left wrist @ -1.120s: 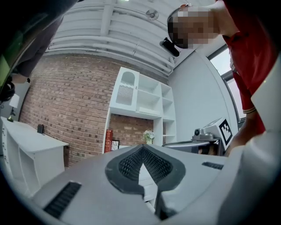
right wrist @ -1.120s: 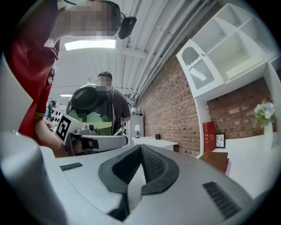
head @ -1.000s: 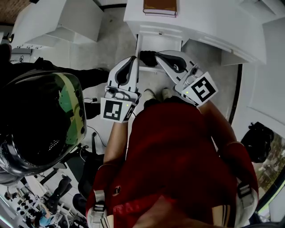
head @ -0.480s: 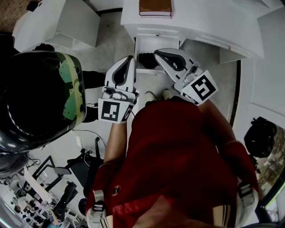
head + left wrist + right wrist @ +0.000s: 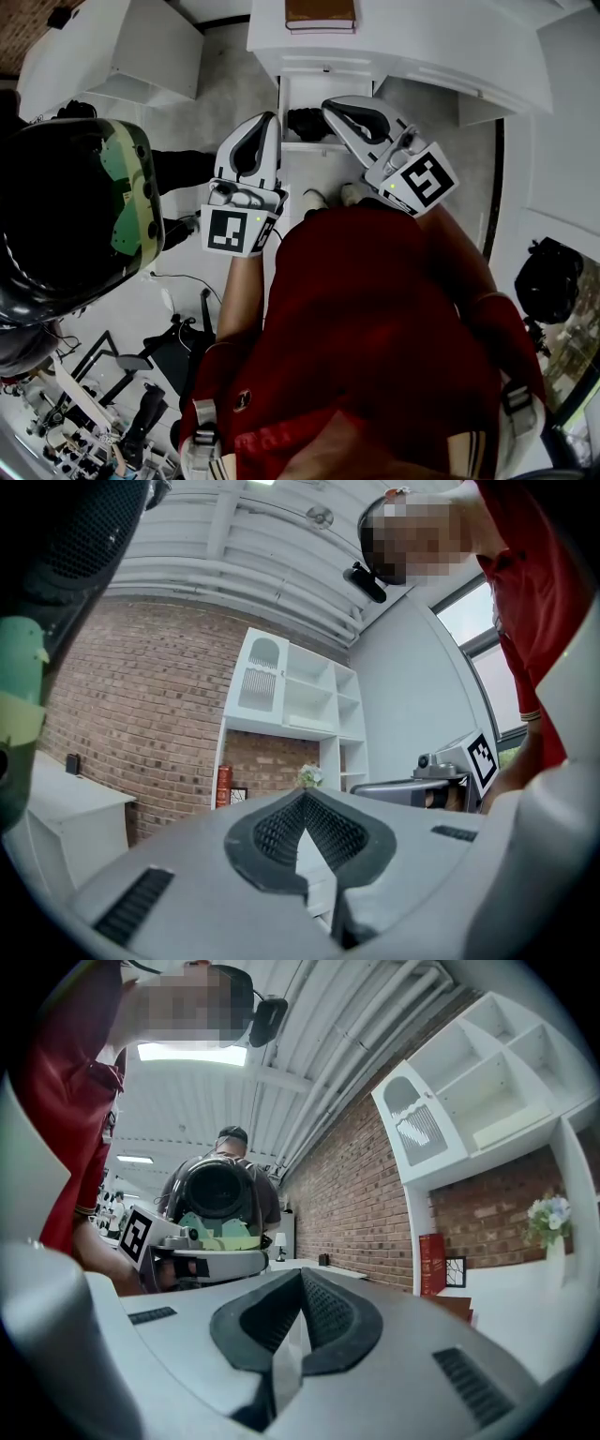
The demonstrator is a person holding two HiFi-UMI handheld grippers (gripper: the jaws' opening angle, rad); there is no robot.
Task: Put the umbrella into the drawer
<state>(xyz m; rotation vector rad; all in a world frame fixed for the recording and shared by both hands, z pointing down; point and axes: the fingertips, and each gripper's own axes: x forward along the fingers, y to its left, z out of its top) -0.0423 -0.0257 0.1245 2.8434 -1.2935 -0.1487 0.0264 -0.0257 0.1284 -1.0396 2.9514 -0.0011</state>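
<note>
Left claw (image 5: 263, 120) and right claw (image 5: 331, 106) are each pressed together on nothing; in their own views the pads meet at the tips with no thing between them. Both hang level in front of the open drawer (image 5: 319, 86), which juts from the white cabinet (image 5: 412, 47) with a book (image 5: 321, 13) on top. The umbrella (image 5: 305, 122), as I take the dark bundle to be, lies inside the drawer, just beside my right claw's tip.

I judge the placing done and the closing left to do. To do it well I would keep the claws shut and use them as blunt pushers. I'd set both on the drawer's front edge, one to each side, and press evenly so it slides straight. First I'd check that no part of the umbrella sticks above the rim.
</note>
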